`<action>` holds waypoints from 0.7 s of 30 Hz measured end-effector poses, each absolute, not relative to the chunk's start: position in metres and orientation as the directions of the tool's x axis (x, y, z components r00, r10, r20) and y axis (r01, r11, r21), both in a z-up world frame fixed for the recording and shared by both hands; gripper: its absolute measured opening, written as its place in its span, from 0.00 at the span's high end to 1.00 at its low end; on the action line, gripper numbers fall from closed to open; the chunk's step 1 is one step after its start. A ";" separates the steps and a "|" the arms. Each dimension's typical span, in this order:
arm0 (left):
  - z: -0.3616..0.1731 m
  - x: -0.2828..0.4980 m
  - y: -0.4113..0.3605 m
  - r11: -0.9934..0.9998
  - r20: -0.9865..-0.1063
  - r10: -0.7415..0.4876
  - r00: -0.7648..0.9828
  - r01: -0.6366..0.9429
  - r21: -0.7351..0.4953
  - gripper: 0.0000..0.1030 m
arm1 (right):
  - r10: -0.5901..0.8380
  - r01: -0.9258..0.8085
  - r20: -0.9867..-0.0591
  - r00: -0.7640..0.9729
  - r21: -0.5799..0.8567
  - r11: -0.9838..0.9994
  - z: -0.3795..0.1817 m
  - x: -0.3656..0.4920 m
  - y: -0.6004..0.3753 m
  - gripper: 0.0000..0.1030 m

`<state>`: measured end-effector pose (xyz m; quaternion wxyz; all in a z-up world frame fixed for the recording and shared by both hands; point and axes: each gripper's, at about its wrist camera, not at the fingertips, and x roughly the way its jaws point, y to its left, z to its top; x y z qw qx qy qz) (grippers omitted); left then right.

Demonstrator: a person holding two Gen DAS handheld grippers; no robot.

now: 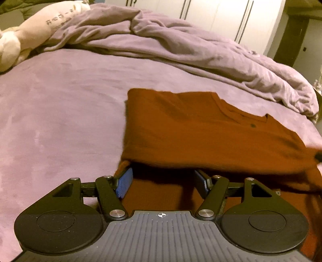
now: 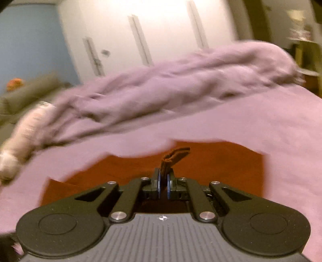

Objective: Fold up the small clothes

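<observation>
A rust-orange shirt (image 1: pixel 201 131) lies partly folded on the purple bed sheet (image 1: pixel 60 121), its button placket toward the right. My left gripper (image 1: pixel 163 178) stands open at the shirt's near edge. Its blue pads (image 1: pixel 124 182) are wide apart, and the upper layer of cloth drapes over the fingertips and hides them. In the right wrist view the same shirt (image 2: pixel 221 161) spreads flat ahead. My right gripper (image 2: pixel 163 184) is shut on a pinched fold of the shirt's cloth (image 2: pixel 175 154), which sticks up between the pads. This view is blurred.
A rumpled purple duvet (image 1: pixel 181 46) is heaped along the far side of the bed. A pale plush toy (image 1: pixel 40 26) lies at the far left. White wardrobe doors (image 1: pixel 221 14) stand behind the bed. Bare sheet stretches to the left of the shirt.
</observation>
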<state>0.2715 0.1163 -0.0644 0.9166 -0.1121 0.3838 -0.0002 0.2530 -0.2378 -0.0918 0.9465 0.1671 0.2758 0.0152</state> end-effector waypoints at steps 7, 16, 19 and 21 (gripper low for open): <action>-0.063 0.278 0.109 0.969 -0.716 -0.103 0.691 -0.091 -0.228 0.31 | 0.210 0.144 -0.567 0.796 0.515 0.845 -0.133 0.252 -0.287 0.89; -0.060 0.283 0.106 0.972 -0.728 -0.082 0.681 -0.109 -0.211 0.28 | 0.144 0.090 -0.531 0.835 0.391 0.916 -0.113 0.265 -0.268 0.95; -0.061 0.283 0.108 0.967 -0.730 -0.080 0.679 -0.126 -0.224 0.28 | 0.026 0.109 -0.485 0.874 0.248 0.963 -0.101 0.260 -0.262 0.95; -0.061 0.282 0.107 0.966 -0.729 -0.077 0.680 -0.129 -0.222 0.28 | 0.004 0.103 -0.494 0.869 0.190 0.976 -0.104 0.264 -0.260 0.95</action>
